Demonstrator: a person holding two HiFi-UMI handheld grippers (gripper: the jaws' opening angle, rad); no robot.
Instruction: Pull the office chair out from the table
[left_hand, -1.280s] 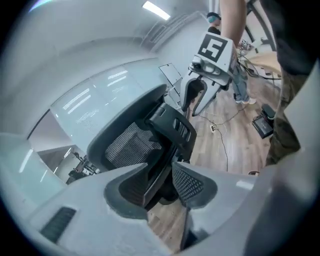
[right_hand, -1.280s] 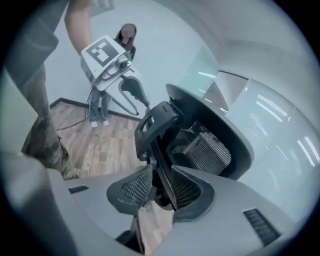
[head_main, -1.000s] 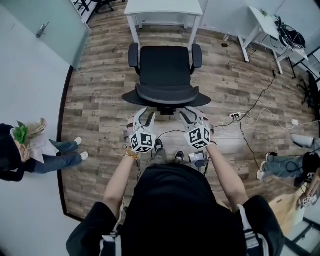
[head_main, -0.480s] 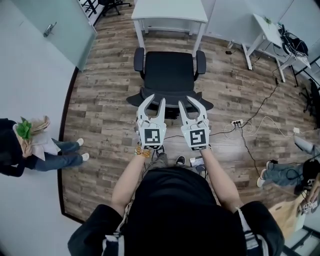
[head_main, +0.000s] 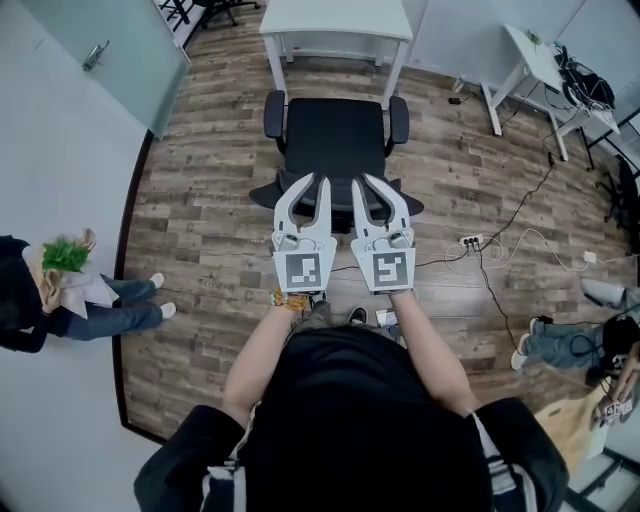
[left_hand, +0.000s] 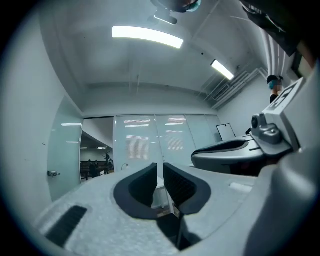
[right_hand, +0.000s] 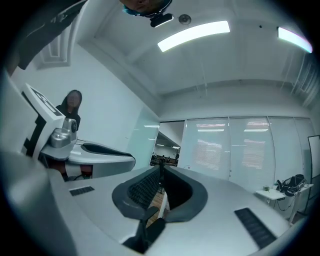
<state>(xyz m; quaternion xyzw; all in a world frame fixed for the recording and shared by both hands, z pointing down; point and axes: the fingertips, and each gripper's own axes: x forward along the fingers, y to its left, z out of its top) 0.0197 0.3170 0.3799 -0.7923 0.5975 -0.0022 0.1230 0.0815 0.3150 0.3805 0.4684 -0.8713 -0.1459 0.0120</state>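
Observation:
A black office chair (head_main: 335, 135) stands on the wood floor just in front of the white table (head_main: 335, 20), its curved backrest (head_main: 262, 196) towards me. Both grippers are held up side by side in the air, and in the head view they overlap the backrest without touching it. My left gripper (head_main: 308, 188) (left_hand: 159, 169) is closing, with a thin slit left between its pads and nothing in it. My right gripper (head_main: 376, 188) (right_hand: 161, 174) is closing too; its pads meet at the tips and hold nothing. The two gripper views show only ceiling lights and glass walls.
A second white desk (head_main: 530, 55) stands at the back right. Cables and a power strip (head_main: 470, 240) lie on the floor to the right. A person with a bouquet (head_main: 60, 290) stands at the left wall, and another person (head_main: 590, 335) is at the right. A glass door (head_main: 100, 50) is at the back left.
Both grippers have risen from below the backrest to in front of it in the head view and tipped up towards level. Their jaws have narrowed from wide apart to nearly together.

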